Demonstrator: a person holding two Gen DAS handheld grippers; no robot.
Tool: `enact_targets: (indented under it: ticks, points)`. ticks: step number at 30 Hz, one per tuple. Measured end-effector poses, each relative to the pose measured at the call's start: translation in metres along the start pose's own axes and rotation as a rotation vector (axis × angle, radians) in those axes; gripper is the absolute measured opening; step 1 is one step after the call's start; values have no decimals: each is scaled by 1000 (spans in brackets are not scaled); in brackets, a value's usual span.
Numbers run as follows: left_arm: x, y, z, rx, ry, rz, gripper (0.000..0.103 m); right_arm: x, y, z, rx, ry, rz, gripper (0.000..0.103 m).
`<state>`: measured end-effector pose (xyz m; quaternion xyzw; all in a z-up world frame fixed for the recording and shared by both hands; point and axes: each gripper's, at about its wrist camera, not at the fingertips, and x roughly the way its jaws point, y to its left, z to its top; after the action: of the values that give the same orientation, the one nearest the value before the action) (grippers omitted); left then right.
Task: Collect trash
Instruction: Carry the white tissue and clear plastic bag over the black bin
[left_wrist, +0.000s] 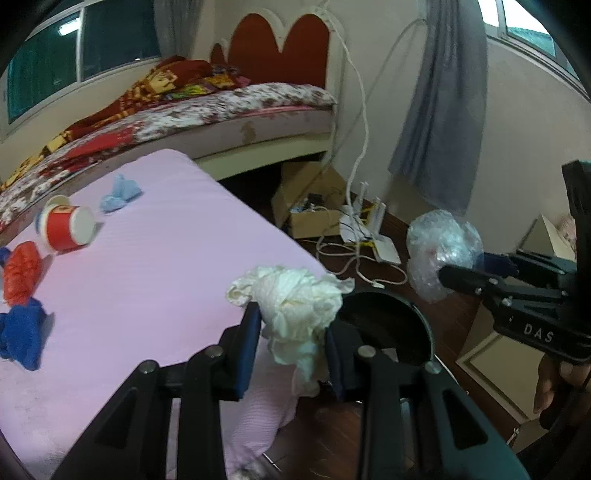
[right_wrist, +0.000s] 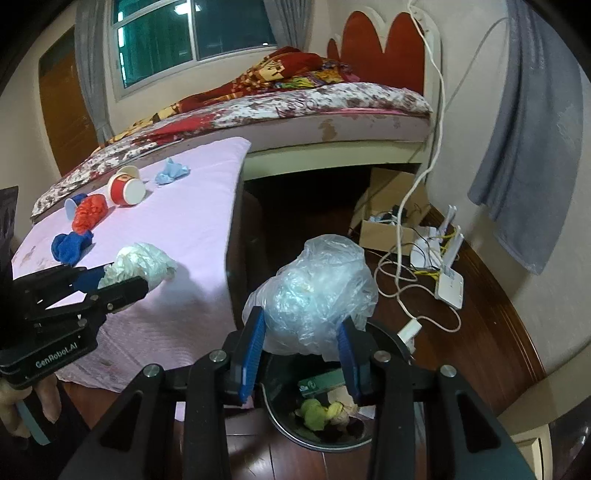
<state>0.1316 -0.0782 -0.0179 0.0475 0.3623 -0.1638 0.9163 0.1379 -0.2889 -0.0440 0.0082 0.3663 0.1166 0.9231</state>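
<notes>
My left gripper (left_wrist: 291, 332) is shut on a crumpled white tissue (left_wrist: 295, 299), held over the corner of the pink-covered table (left_wrist: 147, 288) beside the black bin (left_wrist: 391, 328). The same gripper (right_wrist: 110, 278) and tissue (right_wrist: 144, 262) show at the left of the right wrist view. My right gripper (right_wrist: 301, 336) is shut on a crumpled clear plastic bag (right_wrist: 317, 284), directly above the bin (right_wrist: 280, 424), which holds green scraps and a small box. In the left wrist view the right gripper (left_wrist: 465, 269) and the bag (left_wrist: 443, 243) sit past the bin.
On the table lie a tipped red paper cup (left_wrist: 68, 229), a light blue wad (left_wrist: 120, 194), a red wad (left_wrist: 22, 271) and a blue wad (left_wrist: 22, 332). A bed (right_wrist: 332, 110) stands behind. A cardboard box (right_wrist: 384, 229), router (right_wrist: 448, 273) and cables lie on the wooden floor.
</notes>
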Motion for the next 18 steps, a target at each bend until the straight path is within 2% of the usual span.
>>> enact_targets:
  ticks: [8,18]
  points:
    - [18,-28,-4,34,45,-57,35,1,-25,-21,25,35,-10,40]
    - [61,-62,-24,110,162,-135,35,29,-61,-65,61,136,-27,40]
